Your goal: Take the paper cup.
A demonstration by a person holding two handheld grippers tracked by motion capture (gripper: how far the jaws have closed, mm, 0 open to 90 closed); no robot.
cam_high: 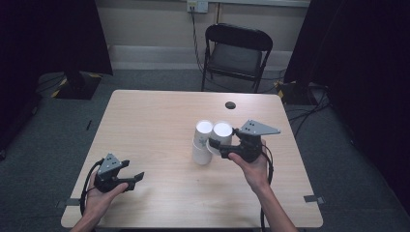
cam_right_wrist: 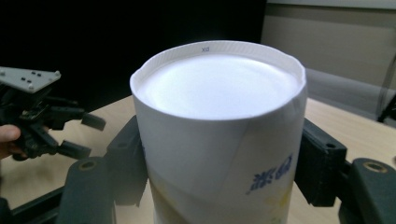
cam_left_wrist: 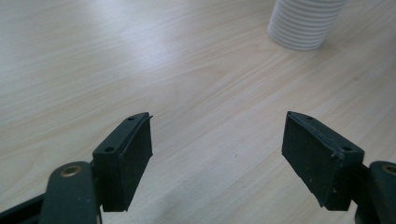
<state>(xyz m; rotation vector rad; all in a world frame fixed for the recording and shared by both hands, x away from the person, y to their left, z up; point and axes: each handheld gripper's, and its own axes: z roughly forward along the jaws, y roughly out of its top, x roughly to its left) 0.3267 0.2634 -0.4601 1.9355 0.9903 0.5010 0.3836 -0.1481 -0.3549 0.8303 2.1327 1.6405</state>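
- Right tongs (cam_high: 216, 145) clamp an upturned paper cup (cam_right_wrist: 219, 135), lifted beside the cup stack (cam_high: 201, 142) on the bench (cam_high: 154, 121).
- Left tongs (cam_high: 137, 175) hang released, empty.
- Likely next: lower the cup squarely onto a spot.

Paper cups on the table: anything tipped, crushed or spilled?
Nothing stands out. The stack of cups stands upright on the table; the right gripper holds one undented cup, and no spill shows.

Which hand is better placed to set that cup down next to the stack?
Right. Its tool already grips the cup beside the stack. The left tool is open, holding nothing, near the table's front-left corner.
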